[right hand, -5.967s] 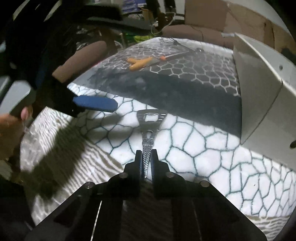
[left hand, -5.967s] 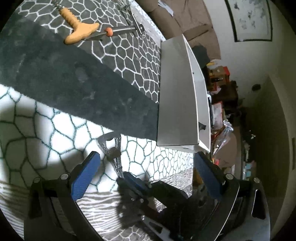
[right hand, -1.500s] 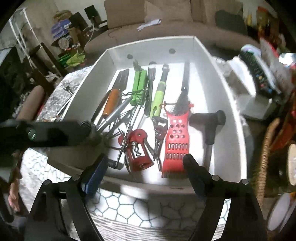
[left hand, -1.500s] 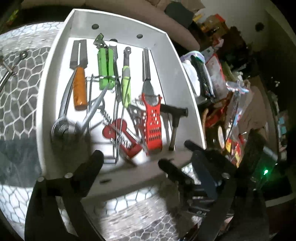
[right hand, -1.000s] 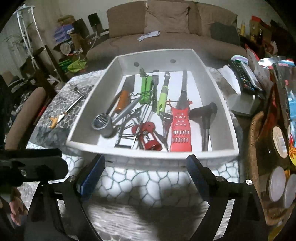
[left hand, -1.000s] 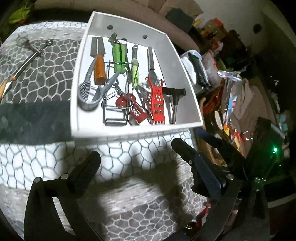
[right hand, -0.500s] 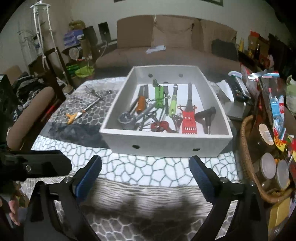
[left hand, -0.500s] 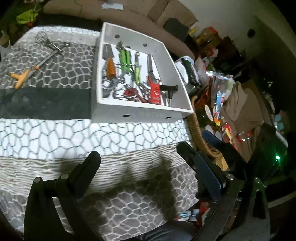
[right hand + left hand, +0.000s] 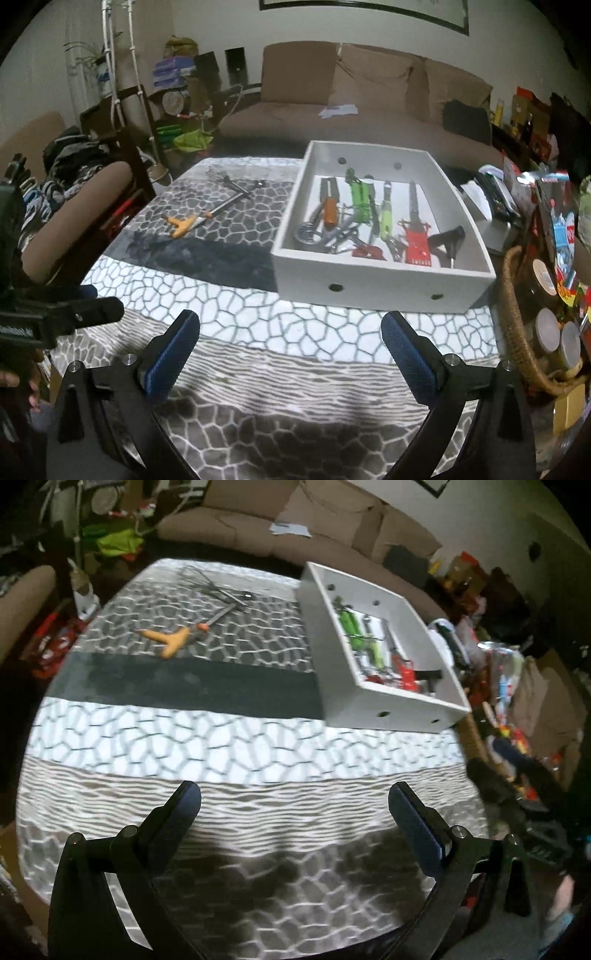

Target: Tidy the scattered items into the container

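Table (image 9: pixel 295 332) w/ patterned cloth; white container (image 9: pixel 380 280) sits on its far right part, holding utensils incl. red grater (image 9: pixel 417 243) & green-handled tools (image 9: pixel 360 199). Still out on the cloth, well left of container: orange-handled tool (image 9: pixel 183 223) & whisk (image 9: pixel 221 177) just beyond it. Left gripper (image 9: pixel 293 801) & right gripper (image 9: pixel 290 328) both spread wide, nothing betw. the pads, over near part of table.

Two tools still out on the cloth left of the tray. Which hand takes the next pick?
Left, probably. Both the left gripper and the right gripper are open and empty. The orange-handled tool and whisk lie left of the white tray, on the left hand's side; the right faces the tray.
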